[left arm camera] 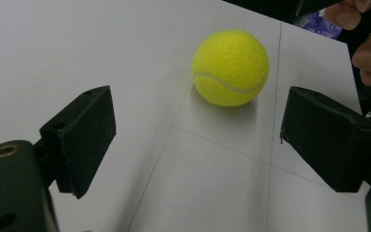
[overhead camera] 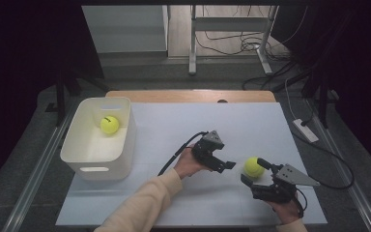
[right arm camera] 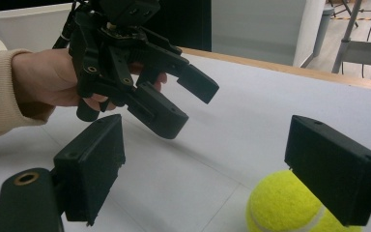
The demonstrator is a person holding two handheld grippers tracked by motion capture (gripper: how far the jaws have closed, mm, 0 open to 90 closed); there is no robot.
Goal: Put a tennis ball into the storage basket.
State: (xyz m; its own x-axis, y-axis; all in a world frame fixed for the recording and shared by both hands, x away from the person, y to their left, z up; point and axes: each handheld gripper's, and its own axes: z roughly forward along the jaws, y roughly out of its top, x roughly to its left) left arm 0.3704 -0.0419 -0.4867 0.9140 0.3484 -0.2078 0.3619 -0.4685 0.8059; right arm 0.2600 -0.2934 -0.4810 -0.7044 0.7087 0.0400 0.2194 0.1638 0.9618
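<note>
Nearest, the right tongs (overhead camera: 255, 175) stand wide, a ball (overhead camera: 254, 166) lying on the tabletop (overhead camera: 251, 125) between their jaws, unpinched. Just left, the left tongs (overhead camera: 224, 165) gape empty toward it. Farther off, a bin (overhead camera: 96, 162) holds another ball (overhead camera: 109, 124).

The high view looks forward and down over the whole white worktop (overhead camera: 251, 130) from the near edge. Each gripper view sits low and close, and all three share the tennis ball (overhead camera: 254, 166) near the worktop's near right corner.
</note>
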